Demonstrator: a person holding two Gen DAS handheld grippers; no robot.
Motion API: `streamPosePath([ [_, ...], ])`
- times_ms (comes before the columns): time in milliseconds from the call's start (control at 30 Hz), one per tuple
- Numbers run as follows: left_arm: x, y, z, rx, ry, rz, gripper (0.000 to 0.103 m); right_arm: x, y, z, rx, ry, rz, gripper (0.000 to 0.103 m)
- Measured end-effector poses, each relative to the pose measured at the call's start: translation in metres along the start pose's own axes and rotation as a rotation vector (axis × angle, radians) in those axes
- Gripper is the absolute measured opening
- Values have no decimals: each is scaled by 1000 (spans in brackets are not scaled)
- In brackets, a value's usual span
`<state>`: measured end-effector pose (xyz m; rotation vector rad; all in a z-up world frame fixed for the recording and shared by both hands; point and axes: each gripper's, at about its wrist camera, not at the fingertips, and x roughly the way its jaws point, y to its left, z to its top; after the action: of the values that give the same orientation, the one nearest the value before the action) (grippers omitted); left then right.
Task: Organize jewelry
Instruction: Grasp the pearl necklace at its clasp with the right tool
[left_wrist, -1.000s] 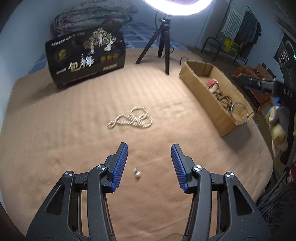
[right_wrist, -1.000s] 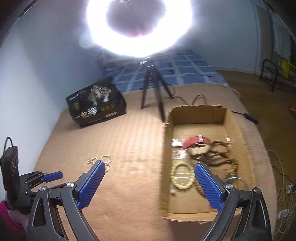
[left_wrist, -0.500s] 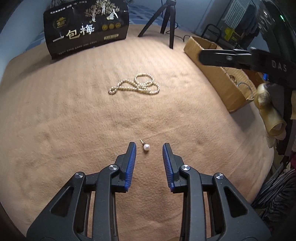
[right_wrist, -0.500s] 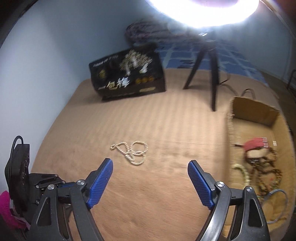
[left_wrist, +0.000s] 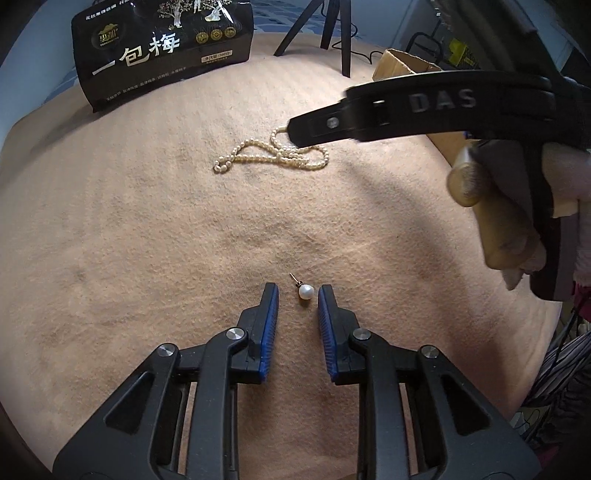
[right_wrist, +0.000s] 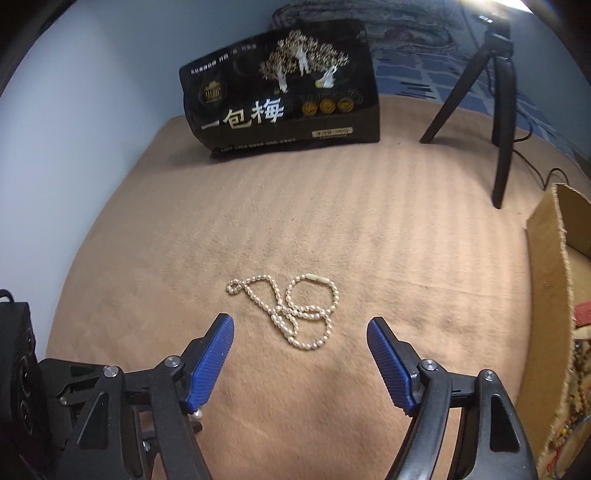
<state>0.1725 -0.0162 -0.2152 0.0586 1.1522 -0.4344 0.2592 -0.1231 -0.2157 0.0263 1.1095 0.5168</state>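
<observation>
Two pieces of jewelry lie loose on the tan blanket (left_wrist: 147, 240), and I have a pair of tongs lined up on each. My left tongs (left_wrist: 297, 295) point steeply down over the pearl earring (left_wrist: 305, 291), which sits between the blue pads with its post angled up and away. The jaws have just been closing, yet a sliver of blanket shows on either side of the pearl, so I judge they are narrowed around it and not pinching. I bracket it this closely because a round pearl would likely roll off a loose, wide bite.

My right tongs (right_wrist: 300, 332) are spread wide, though they too have just been closing in, and nothing is between the pads. They hover just short of the pearl necklace (right_wrist: 291, 314), which lies in a tangled loop beyond the tips. Keeping the spread generous makes sense to me: the strand covers a broad patch, and I want the crossing of strands in the middle.

The cardboard box (right_wrist: 546, 266) at the right edge already holds bracelets, so I take it as the destination. A black snack bag (right_wrist: 284, 107) and a tripod (right_wrist: 495, 92) stand well apart at the back.
</observation>
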Motion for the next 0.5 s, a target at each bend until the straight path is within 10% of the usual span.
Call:
streamPosePath([
  [500,9,7,0,-20,-6,8,9,37,7,10,-38,42,-33,78],
])
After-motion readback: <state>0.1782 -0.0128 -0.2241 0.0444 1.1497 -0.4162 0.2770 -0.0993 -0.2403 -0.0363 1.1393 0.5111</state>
